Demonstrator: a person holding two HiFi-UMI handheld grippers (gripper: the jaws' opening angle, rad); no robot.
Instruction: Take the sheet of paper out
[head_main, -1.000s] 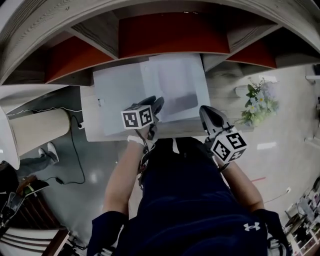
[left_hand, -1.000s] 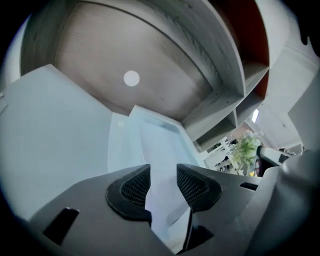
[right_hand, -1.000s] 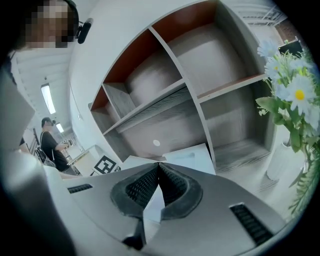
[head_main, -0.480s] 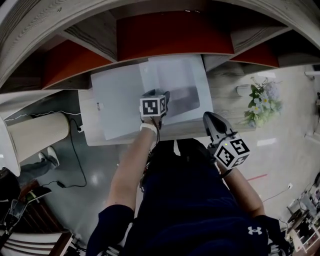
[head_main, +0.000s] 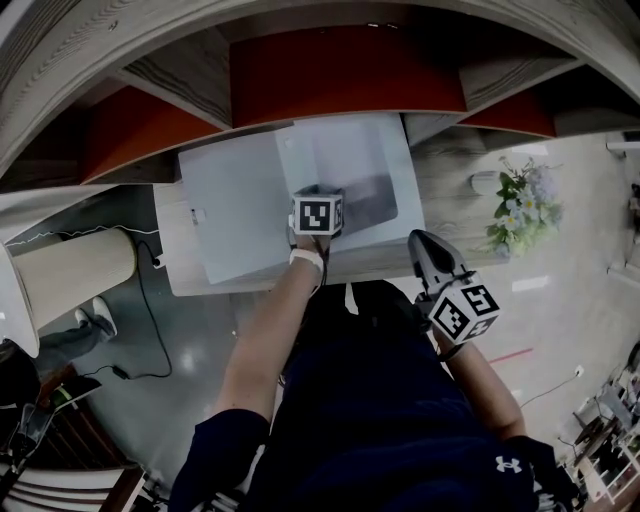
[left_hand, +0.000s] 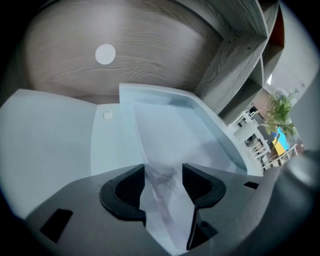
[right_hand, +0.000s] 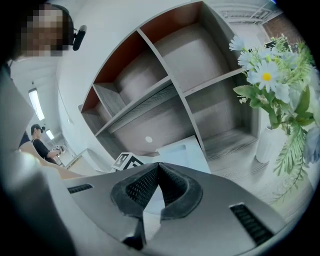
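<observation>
A white sheet of paper (left_hand: 162, 200) rises, creased, out of the open tray (left_hand: 210, 135) of a white printer-like box (head_main: 235, 205) on the wooden desk. My left gripper (left_hand: 163, 172) points steeply down over that tray (head_main: 345, 165). Its jaws are closing with the sheet between them, and the pads stand apart from it. In the head view its marker cube (head_main: 317, 215) hides the fingertips. My right gripper (head_main: 422, 240) hangs at the desk's front edge, right of the box. In its own view the right gripper (right_hand: 159, 167) is shut with nothing held.
A white vase of flowers (head_main: 515, 205) stands on the desk at the right, close to the right gripper (right_hand: 272, 85). Shelf compartments with red backs (head_main: 345, 75) rise behind the box. A pale cylinder (head_main: 70, 265) and a cable lie at the left. A person (right_hand: 37, 135) stands far off.
My left gripper has moved from the box's front edge forward and down over the tray, and its jaws have widened around the sheet. The right gripper has barely shifted.
</observation>
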